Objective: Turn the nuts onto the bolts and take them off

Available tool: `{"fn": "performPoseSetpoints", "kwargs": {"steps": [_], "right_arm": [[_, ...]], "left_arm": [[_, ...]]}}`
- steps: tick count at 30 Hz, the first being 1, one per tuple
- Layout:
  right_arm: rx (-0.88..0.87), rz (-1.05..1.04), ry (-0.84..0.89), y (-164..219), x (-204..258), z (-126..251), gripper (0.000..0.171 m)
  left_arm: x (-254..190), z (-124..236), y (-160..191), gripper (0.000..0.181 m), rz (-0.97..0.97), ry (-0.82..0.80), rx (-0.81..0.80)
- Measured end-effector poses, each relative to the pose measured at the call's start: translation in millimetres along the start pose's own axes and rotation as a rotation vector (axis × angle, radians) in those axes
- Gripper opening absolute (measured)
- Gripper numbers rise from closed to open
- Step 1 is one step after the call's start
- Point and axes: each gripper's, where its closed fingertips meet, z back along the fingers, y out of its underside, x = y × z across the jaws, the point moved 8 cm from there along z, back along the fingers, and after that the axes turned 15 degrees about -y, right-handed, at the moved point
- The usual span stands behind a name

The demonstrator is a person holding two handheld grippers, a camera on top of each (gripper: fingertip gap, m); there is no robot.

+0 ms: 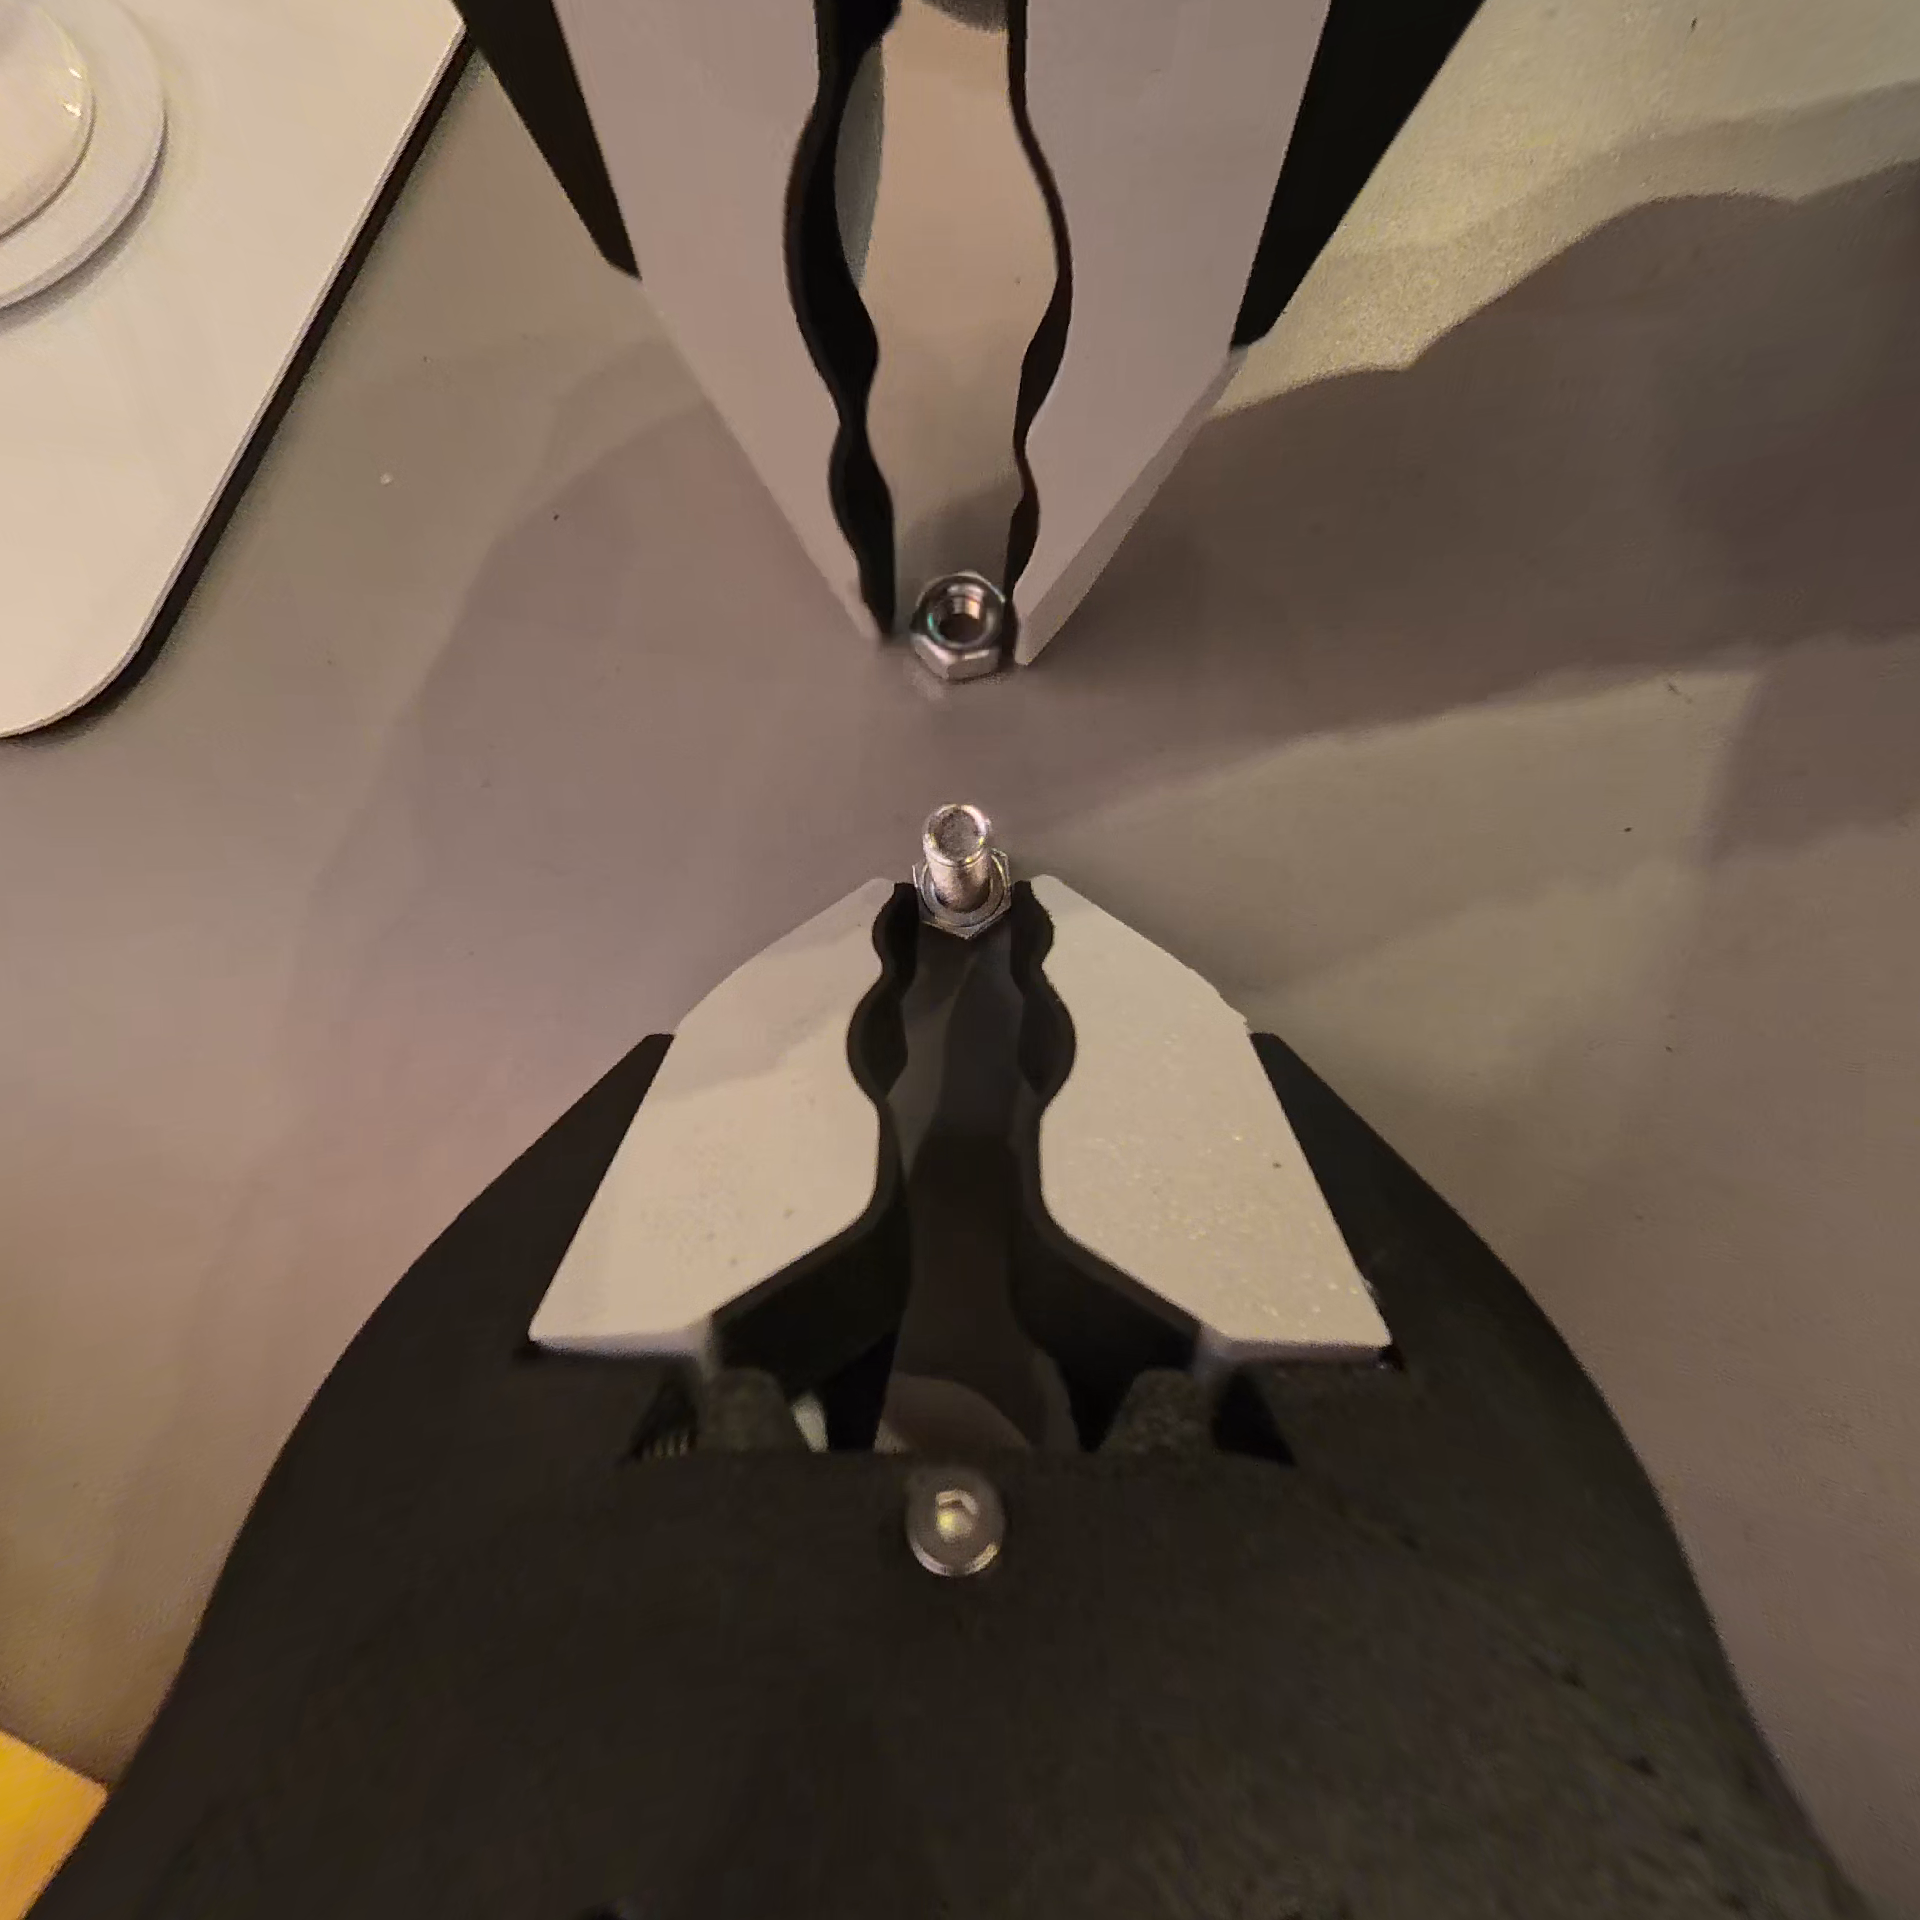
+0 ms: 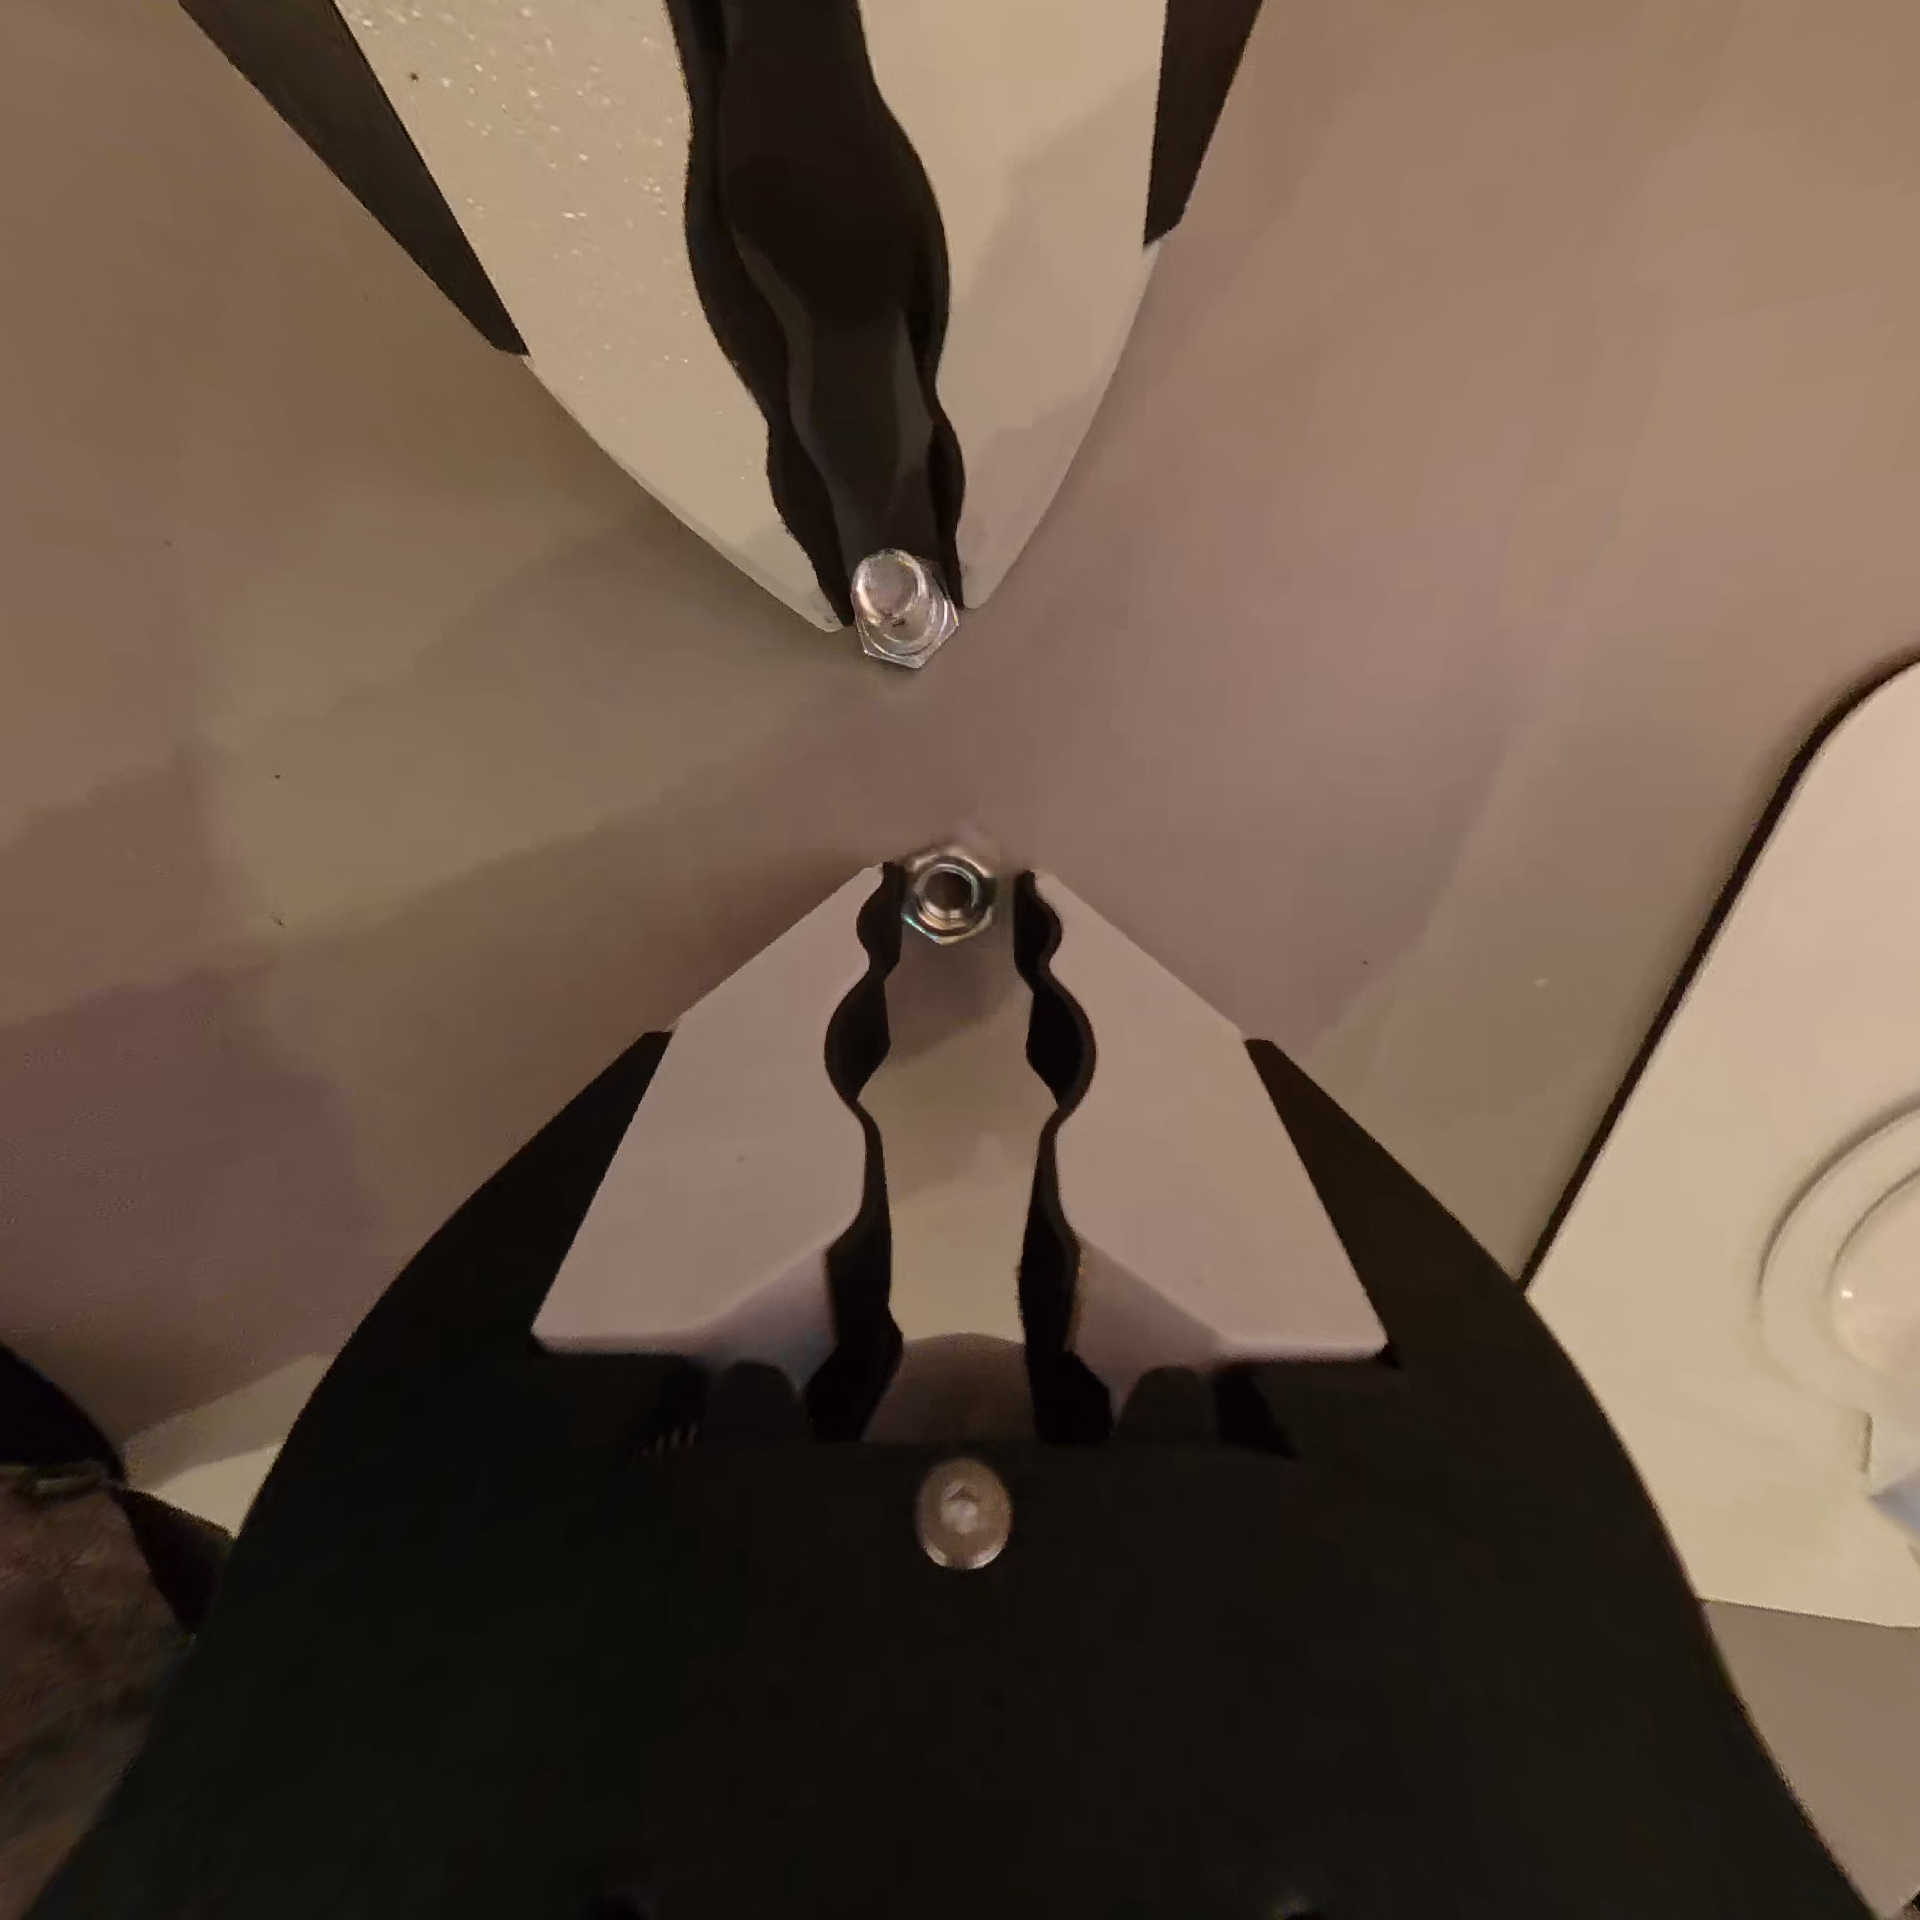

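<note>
My left gripper [image 1: 958, 902] is shut on a silver bolt [image 1: 956, 854] by its hex head, the threaded end pointing away from me. My right gripper [image 1: 956, 644] faces it from the top of the left wrist view, shut on a silver nut [image 1: 954, 634] with its hole toward the bolt. A short gap separates bolt tip and nut. In the right wrist view my right gripper [image 2: 948, 902] holds the nut [image 2: 945, 896] at its fingertips. The left gripper [image 2: 902, 613] comes in from above with the bolt [image 2: 896, 608].
Both grippers hover over a grey tabletop [image 1: 416, 831]. A white board with a black edge [image 1: 156, 468] lies at the upper left of the left wrist view and shows at the right of the right wrist view [image 2: 1662, 1143]. A round white disc [image 1: 62, 145] sits on it. There is about 5 cm between the tips of the two grippers.
</note>
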Motion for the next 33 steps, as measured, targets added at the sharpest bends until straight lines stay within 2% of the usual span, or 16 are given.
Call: {"fn": "performPoseSetpoints", "kwargs": {"steps": [1,5,12,14,15,17,21,23,27,33], "right_arm": [[-0.006,0.001,0.005,1,1,2,0.024],[-0.093,0.034,0.011,-1,6,16,0.026],[-0.411,0.225,-0.072,-29,17,28,0.02],[-0.455,0.237,-0.087,-30,15,28,0.015],[-0.482,0.235,-0.074,-30,13,29,0.008],[-0.533,0.25,-0.097,-30,15,34,0.008],[-0.595,0.271,-0.111,-28,17,40,0.007],[-0.647,0.268,-0.121,-27,18,46,0.025],[-0.653,0.28,-0.118,-26,20,49,0.009],[-0.705,0.291,-0.163,-25,17,48,0.007]], "left_arm": [[0,0,0,0.018,0.002,-0.003,0.002],[1,0,0,0.018,-0.002,-0.016,0.003],[2,12,-12,0.018,0.049,0.015,-0.095],[3,16,-13,0.018,0.064,0.025,-0.12],[3,17,-14,0.017,0.067,0.029,-0.132],[3,21,-17,0.017,0.087,0.052,-0.172],[4,27,-21,0.017,0.101,0.064,-0.215],[5,31,-23,0.017,0.113,0.062,-0.24],[6,36,-25,0.017,0.117,0.062,-0.262],[6,38,-27,0.017,0.123,0.065,-0.284]]}}
